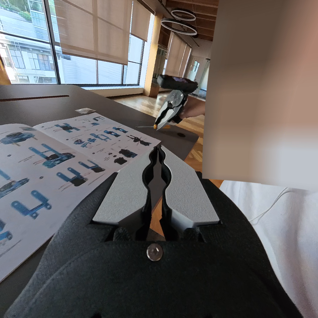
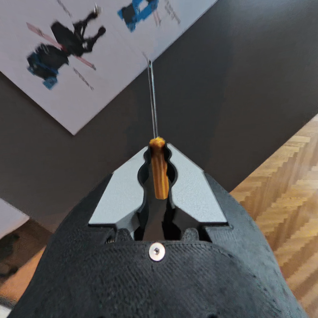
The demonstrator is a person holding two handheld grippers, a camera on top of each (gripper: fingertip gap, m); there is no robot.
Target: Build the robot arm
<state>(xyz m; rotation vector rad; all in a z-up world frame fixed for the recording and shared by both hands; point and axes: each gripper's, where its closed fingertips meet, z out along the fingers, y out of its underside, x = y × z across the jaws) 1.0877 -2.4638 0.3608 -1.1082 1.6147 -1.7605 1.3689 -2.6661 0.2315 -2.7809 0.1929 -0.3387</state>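
Note:
My right gripper (image 2: pixel 157 146) is shut on the orange handle of a thin screwdriver (image 2: pixel 159 170). Its steel shaft (image 2: pixel 153 103) points forward, and the tip lies over the edge of an open instruction booklet (image 2: pixel 96 89) on the dark grey table (image 2: pixel 223 86). In the left wrist view this gripper (image 1: pixel 157 127) with the screwdriver (image 1: pixel 155 126) hovers just above the table's far corner. My left gripper (image 1: pixel 158 148) is shut and empty, beside the near corner of the booklet (image 1: pixel 56 168) and above the table (image 1: pixel 120 110).
A small clear plastic bag (image 1: pixel 85 110) lies beyond the booklet. A black dot (image 1: pixel 181 135) marks the table near its corner. A person in a white shirt (image 1: pixel 275 240) is on the right. Wooden parquet floor (image 2: pixel 275 197) lies past the table edge. Across from one pair of fingers to the other is roughly 35 centimetres.

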